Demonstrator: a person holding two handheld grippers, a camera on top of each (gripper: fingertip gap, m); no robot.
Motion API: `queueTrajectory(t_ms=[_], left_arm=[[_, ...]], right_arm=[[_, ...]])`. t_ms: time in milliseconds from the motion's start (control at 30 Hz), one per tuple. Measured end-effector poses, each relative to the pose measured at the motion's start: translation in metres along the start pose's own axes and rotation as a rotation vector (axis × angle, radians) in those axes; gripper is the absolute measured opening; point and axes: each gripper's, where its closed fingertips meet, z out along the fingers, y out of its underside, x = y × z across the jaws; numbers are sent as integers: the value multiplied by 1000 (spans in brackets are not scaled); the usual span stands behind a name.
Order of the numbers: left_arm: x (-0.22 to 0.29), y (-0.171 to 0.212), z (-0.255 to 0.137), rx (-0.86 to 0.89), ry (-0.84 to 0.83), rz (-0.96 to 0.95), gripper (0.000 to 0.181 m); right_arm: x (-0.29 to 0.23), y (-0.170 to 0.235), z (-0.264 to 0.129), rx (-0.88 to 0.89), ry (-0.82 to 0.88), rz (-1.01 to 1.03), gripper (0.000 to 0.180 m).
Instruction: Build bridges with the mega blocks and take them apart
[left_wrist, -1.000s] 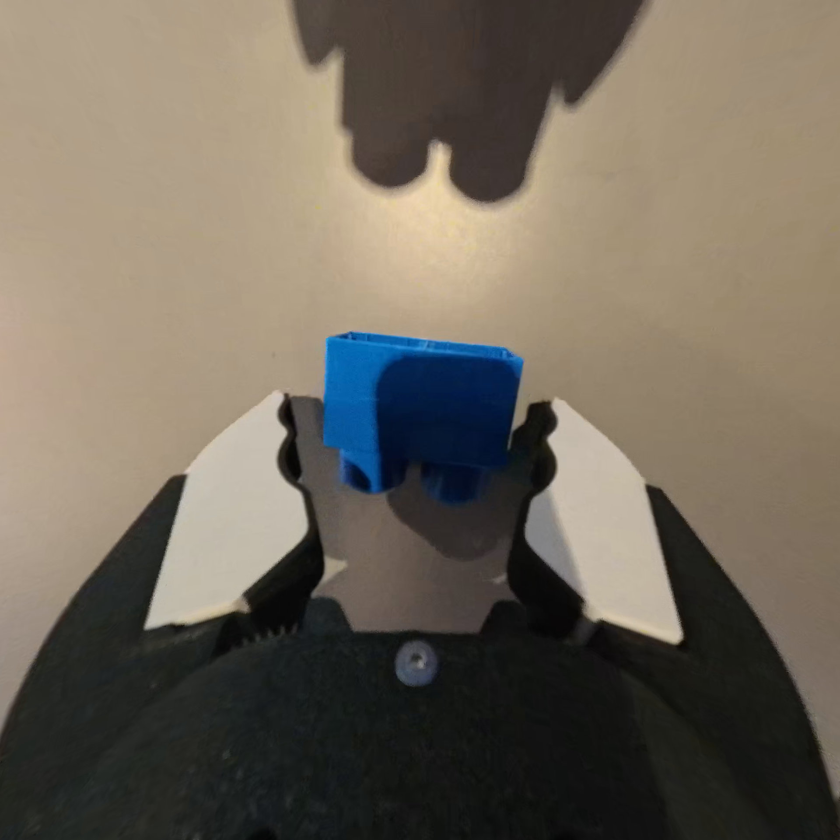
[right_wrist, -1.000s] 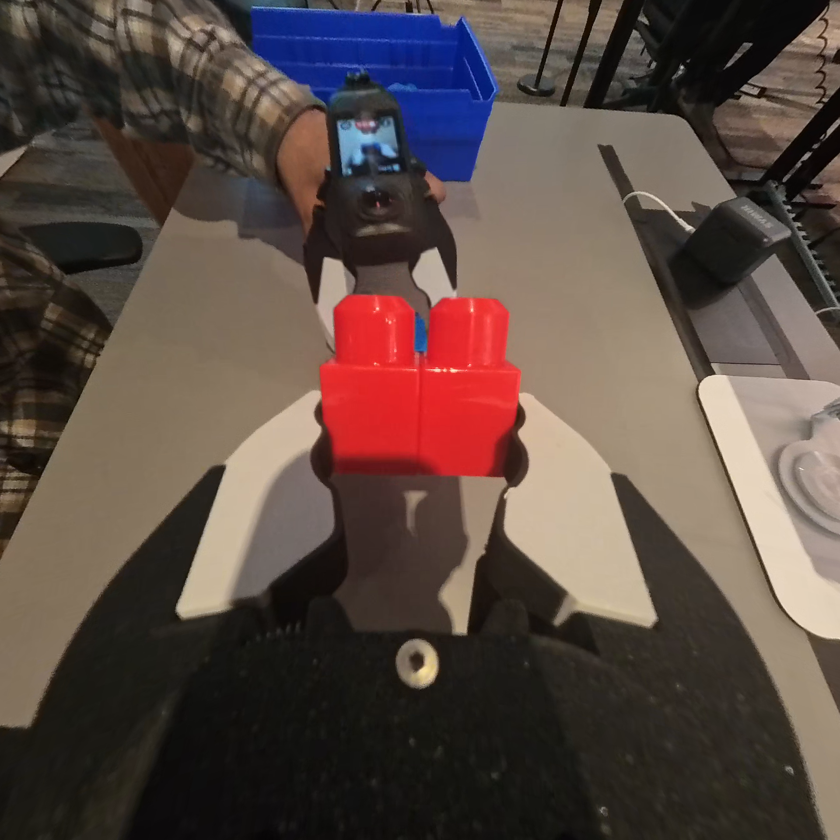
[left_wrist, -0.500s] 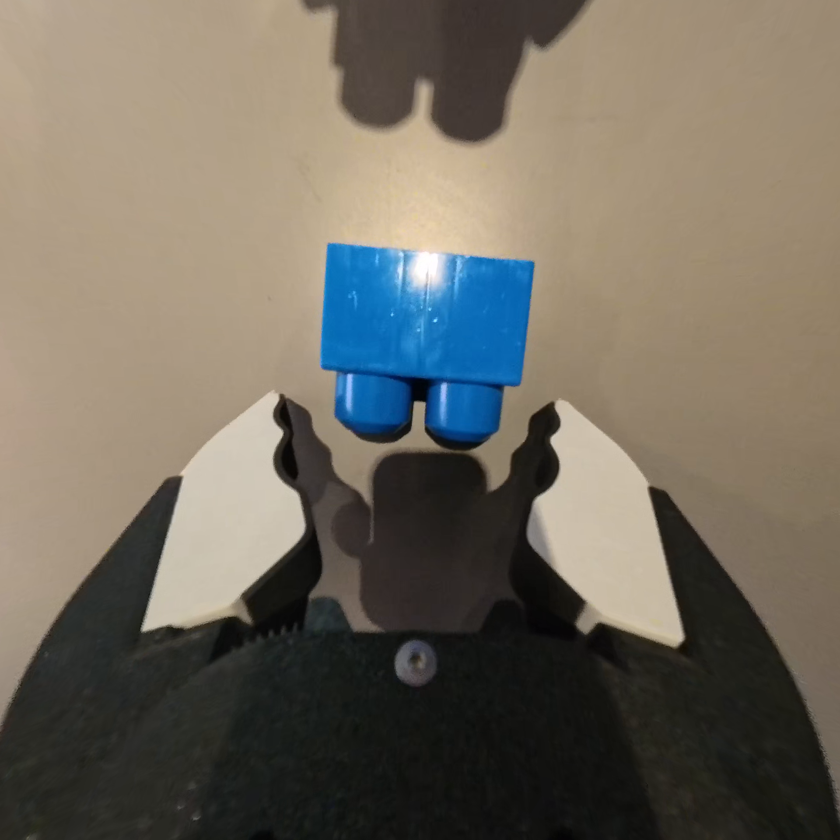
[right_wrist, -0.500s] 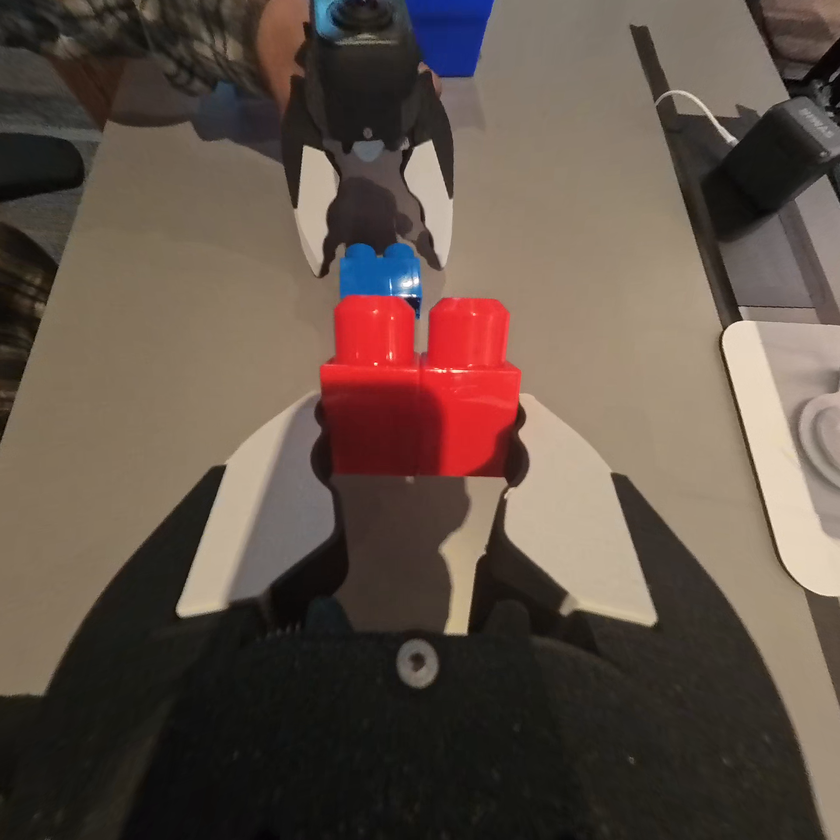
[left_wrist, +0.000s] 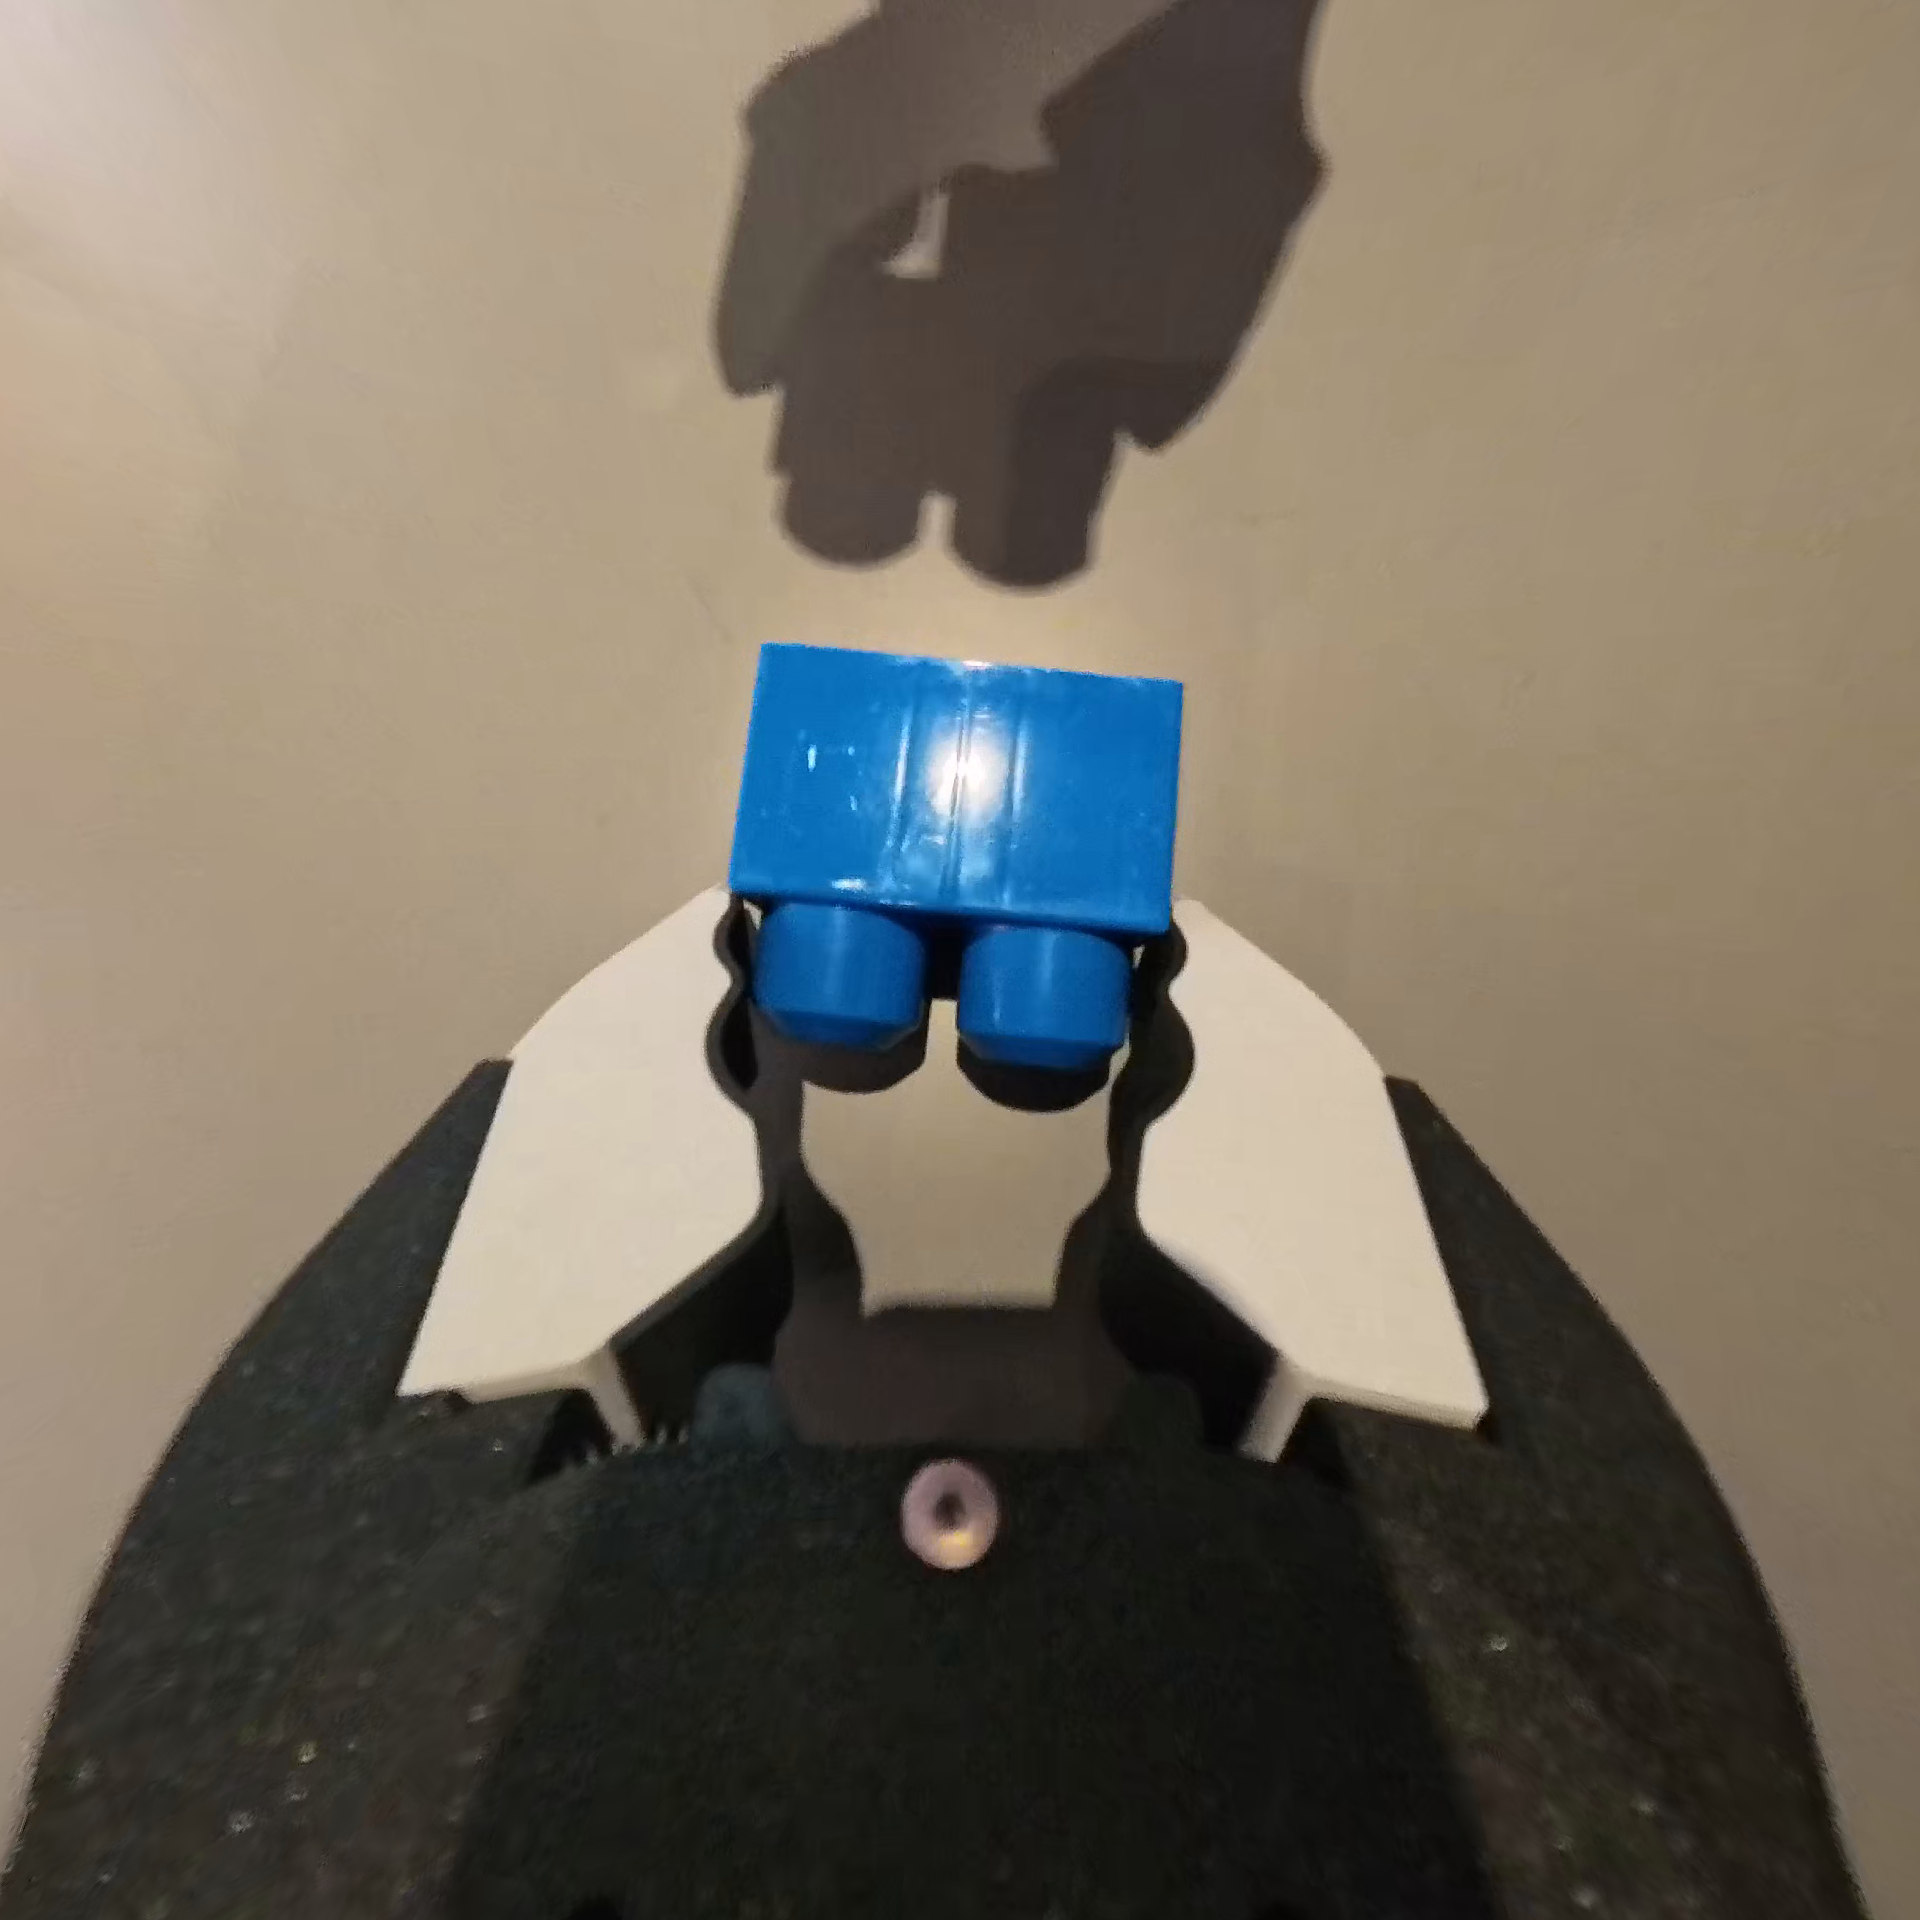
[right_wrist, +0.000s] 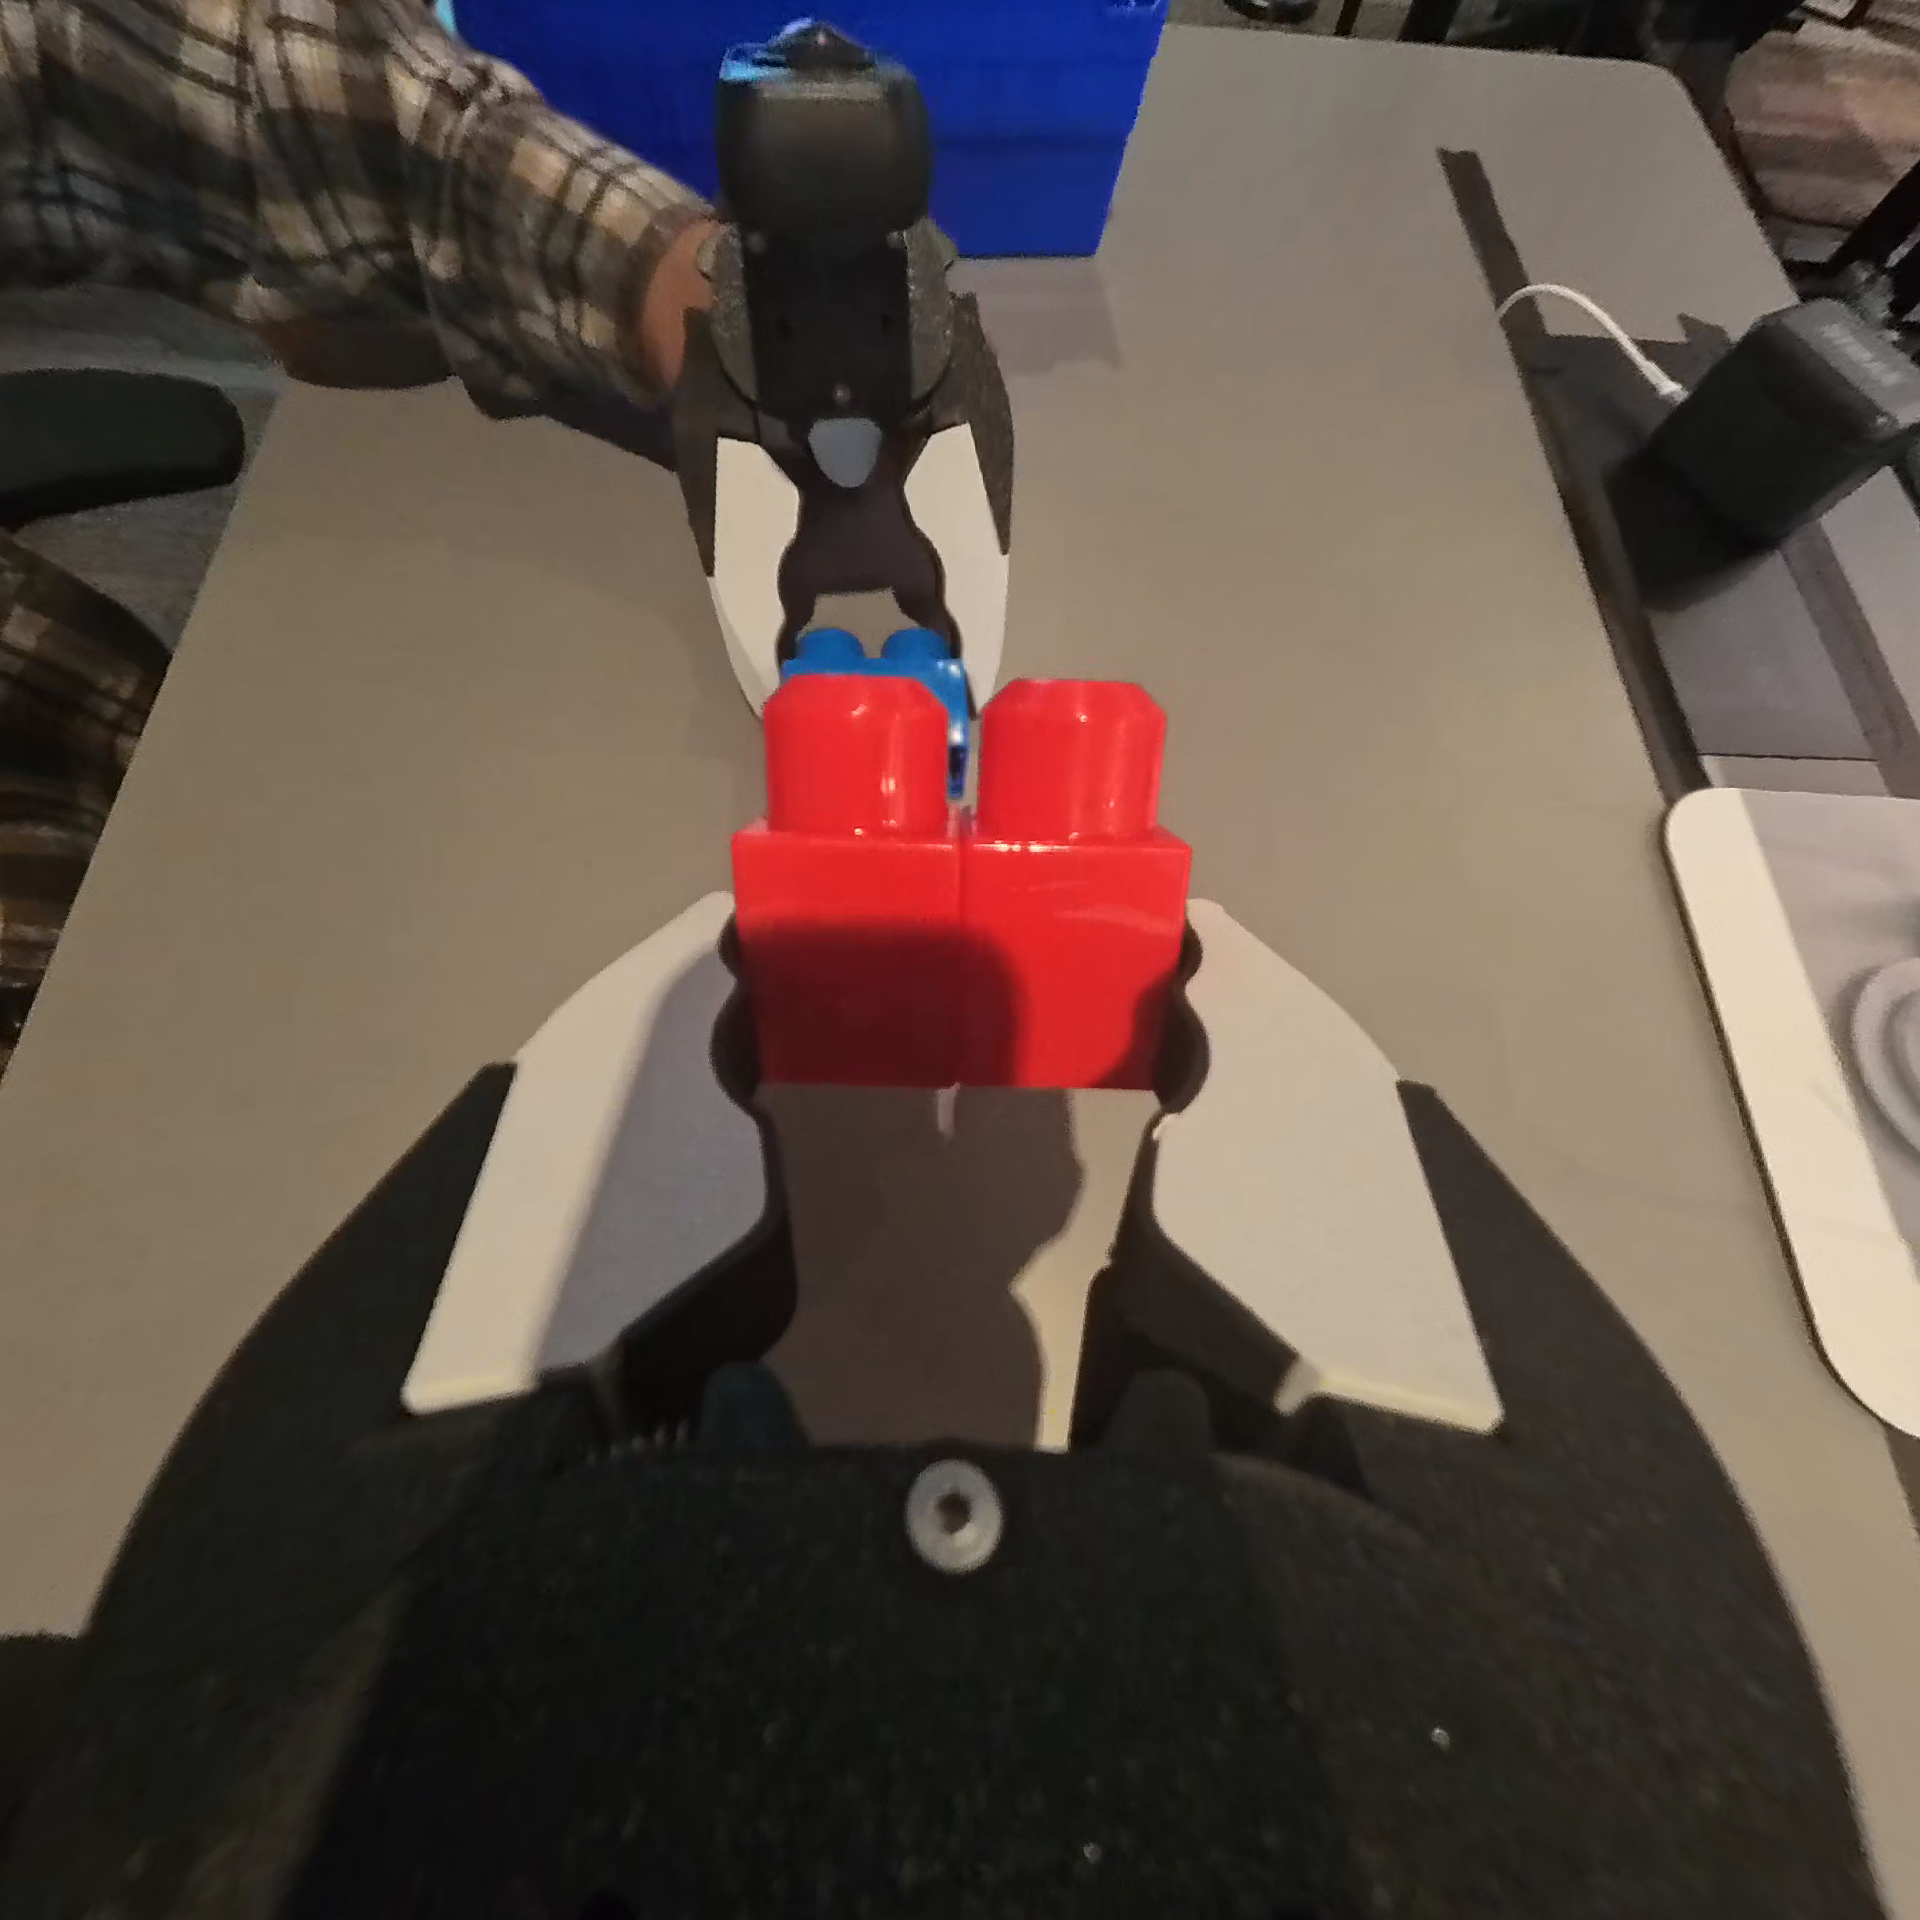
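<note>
A blue two-stud block (left_wrist: 961, 795) lies on its side on the grey table (left_wrist: 312, 623), studs toward the left wrist camera. My left gripper (left_wrist: 951, 914) has its fingertips pressed on both sides of the block's near end, shut on it. In the right wrist view the left gripper (right_wrist: 871, 675) points down at the blue block (right_wrist: 831, 649), held by a hand in a plaid sleeve (right_wrist: 416, 208). My right gripper (right_wrist: 961, 935) is shut on a red two-stud block (right_wrist: 961, 935), studs forward, held above the table just in front of the blue block.
A blue bin (right_wrist: 1039, 125) stands at the table's far end. A black power adapter (right_wrist: 1766, 436) with a white cable lies to the right, and a white mat (right_wrist: 1766, 1039) at the right edge. The red block's shadow (left_wrist: 987, 312) falls beyond the blue block. Left tips to right tips: about 20 cm.
The blue block lay loose ahead of the open left fingers half a second ago; the left gripper has moved onto it and narrowed on it. The right gripper keeps holding the red block.
</note>
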Motion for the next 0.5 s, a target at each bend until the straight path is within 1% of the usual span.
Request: queueTrajectory(t_ms=[167,267,333,400,500], left_arm=[[0,-10,2,-15,-47,-28,73],[0,-31,-4,16,-67,-67,73],[-2,-44,-5,20,-79,-72,73],[-3,-54,-1,17,-79,-80,73],[-2,-68,10,43,-63,-76,73]], right_arm=[[0,17,13,-114,12,-15,75],[3,33,16,-218,54,-28,75],[-1,45,20,-285,39,-30,74],[-1,60,21,-390,45,-40,74],[-4,74,18,-497,25,-42,74]])
